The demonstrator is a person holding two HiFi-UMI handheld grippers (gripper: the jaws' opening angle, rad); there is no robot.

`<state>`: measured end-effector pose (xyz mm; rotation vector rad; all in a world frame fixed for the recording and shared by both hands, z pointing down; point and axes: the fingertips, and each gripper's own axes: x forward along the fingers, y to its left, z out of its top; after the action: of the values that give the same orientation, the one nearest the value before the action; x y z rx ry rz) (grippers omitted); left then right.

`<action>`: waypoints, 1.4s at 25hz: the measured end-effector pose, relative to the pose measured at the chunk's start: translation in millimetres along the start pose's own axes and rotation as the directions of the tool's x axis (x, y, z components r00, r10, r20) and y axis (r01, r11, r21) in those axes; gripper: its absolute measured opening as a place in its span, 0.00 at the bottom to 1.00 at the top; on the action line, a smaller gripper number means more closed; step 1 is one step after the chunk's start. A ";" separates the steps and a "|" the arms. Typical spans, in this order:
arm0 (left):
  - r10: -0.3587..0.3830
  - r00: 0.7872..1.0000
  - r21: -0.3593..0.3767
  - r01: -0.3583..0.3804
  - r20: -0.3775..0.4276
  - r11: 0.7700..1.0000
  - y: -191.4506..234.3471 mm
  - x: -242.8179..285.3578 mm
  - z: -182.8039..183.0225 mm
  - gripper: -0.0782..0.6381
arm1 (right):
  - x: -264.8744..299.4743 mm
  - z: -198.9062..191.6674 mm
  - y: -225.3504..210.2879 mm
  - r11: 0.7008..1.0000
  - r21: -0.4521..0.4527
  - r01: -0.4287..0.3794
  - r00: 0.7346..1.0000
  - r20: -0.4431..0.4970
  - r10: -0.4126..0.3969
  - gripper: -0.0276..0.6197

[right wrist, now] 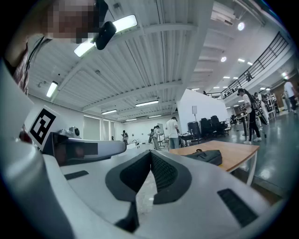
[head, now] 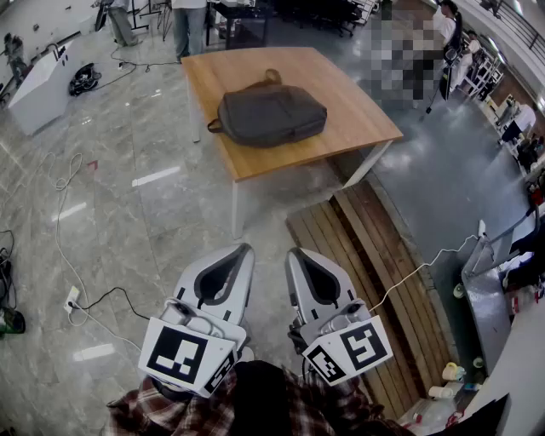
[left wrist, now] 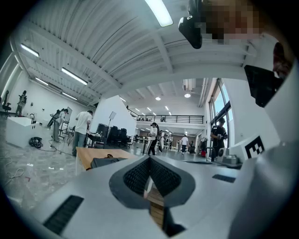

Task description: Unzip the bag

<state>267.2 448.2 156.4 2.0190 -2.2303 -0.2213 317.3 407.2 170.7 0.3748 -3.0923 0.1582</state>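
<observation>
A dark grey bag lies flat on a square wooden table some way ahead of me, its top handle pointing to the far side. Both grippers are held low near my body, well short of the table. The left gripper is shut with nothing in it, and so is the right gripper. In the left gripper view the jaws meet at their tips, with the bag small beyond them at the left. The right gripper view shows closed jaws and the bag at the right on the table.
A slatted wooden platform lies on the floor at the right, below the table. Cables and a power strip trail over the marble floor at the left. A person stands behind the table. A white counter is far left.
</observation>
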 end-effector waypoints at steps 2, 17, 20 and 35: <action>-0.005 1.000 0.002 0.005 0.004 1.000 24.9 15.7 8.0 0.12 | 30.3 4.6 -3.5 1.000 -0.008 -0.001 1.000 0.003 0.001 0.06; -0.094 0.994 -0.018 0.093 -0.057 0.995 177.7 123.6 18.1 0.12 | 208.7 0.0 -46.5 0.996 0.010 0.083 0.996 -0.028 -0.083 0.06; -0.101 0.992 -0.039 0.098 -0.080 0.994 194.9 142.1 12.8 0.12 | 226.9 -4.7 -62.9 0.993 0.022 0.112 0.993 -0.051 -0.111 0.06; -0.117 0.991 -0.022 0.116 -0.071 0.993 256.5 335.9 39.8 0.12 | 348.1 33.6 -229.5 0.989 0.012 0.146 0.989 -0.029 -0.146 0.06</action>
<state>-24.4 139.8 164.6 2.1150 -2.0639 -0.1754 33.9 99.5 171.7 0.5921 -3.0223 0.1801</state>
